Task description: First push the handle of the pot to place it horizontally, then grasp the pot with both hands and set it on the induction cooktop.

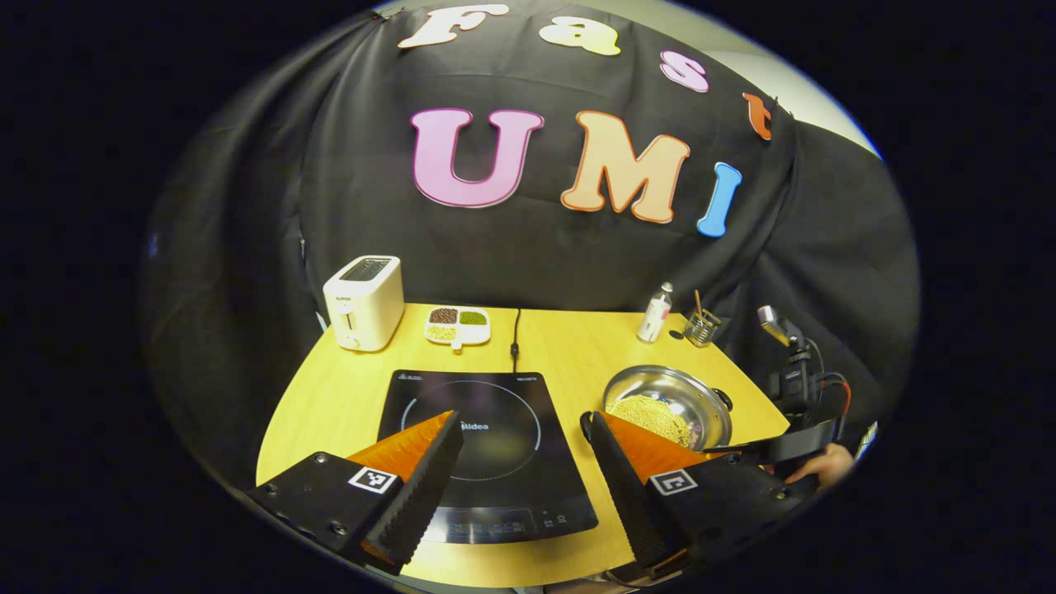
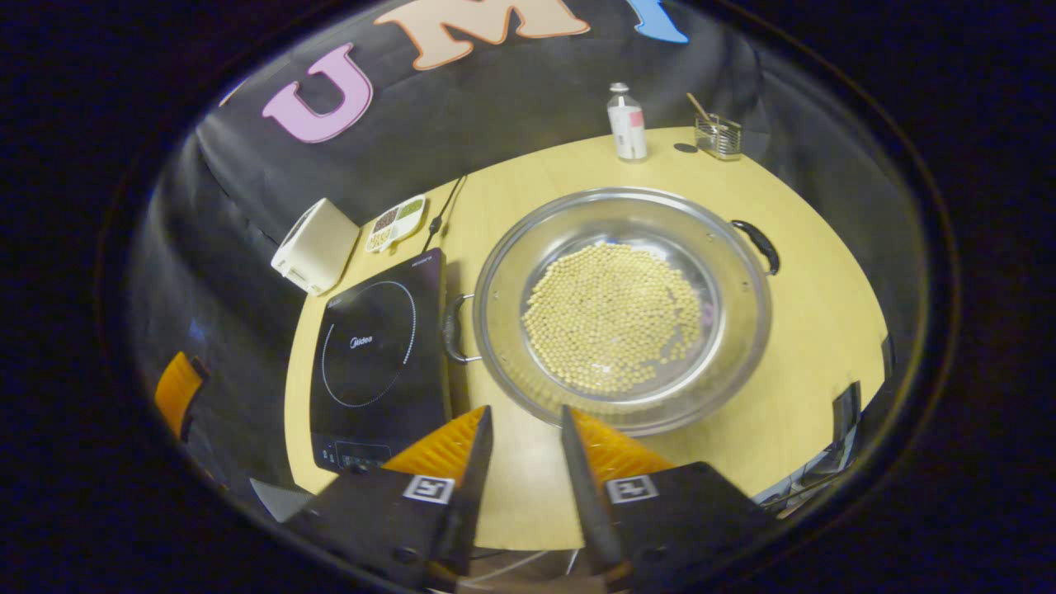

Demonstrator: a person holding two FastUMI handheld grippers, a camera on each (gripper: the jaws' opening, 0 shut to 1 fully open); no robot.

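Right gripper (image 2: pixel 523 422) hung just above the pot's (image 2: pixel 624 307) near rim, jaws apart, nothing in them. Left gripper (image 1: pixel 523 429) hovered wide open over the induction cooktop (image 1: pixel 487 450); the pot sat on the bench (image 2: pixel 817 313) right beside that cooktop.

Even overhead lighting; table (image 1: pixel 569 346) bright, cloth wall dim. Glare on the pot (image 2: pixel 624 307) rim toward 12 o'clock and on the cooktop (image 2: pixel 375 355). Fisheye bending strongest at edges; focus sharp centrally
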